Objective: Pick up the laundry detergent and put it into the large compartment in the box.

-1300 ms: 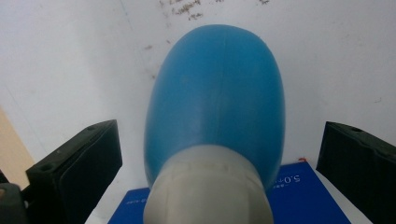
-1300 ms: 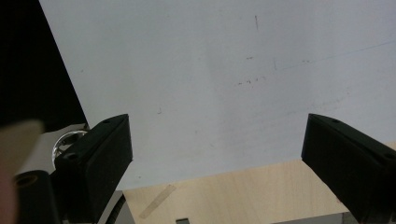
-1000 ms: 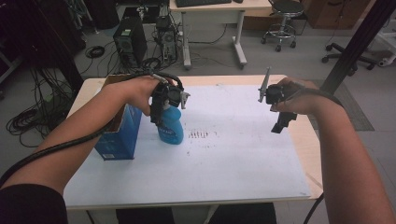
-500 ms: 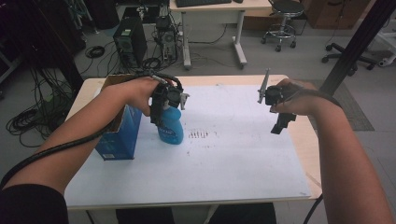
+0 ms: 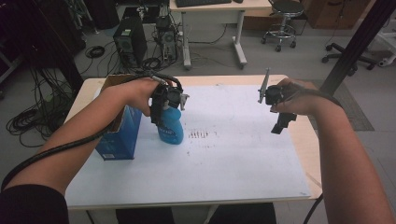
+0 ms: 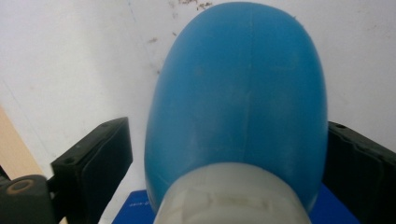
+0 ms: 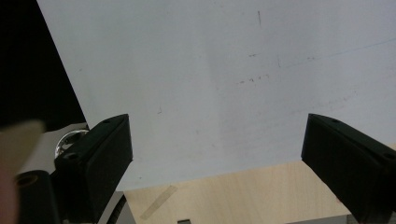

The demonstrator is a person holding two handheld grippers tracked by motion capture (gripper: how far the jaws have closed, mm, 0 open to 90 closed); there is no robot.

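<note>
Left gripper (image 5: 164,109) brackets the blue bottle (image 5: 170,125) near its neck, jaws not clearly clamped; bottle upright on white sheet (image 5: 224,158) beside blue box (image 5: 122,135). Right gripper (image 5: 279,112) hangs wide, empty, apart.

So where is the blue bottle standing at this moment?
In the high view, the blue bottle stands on the left part of the white sheet, right beside the blue box, with the left gripper around its top.
</note>
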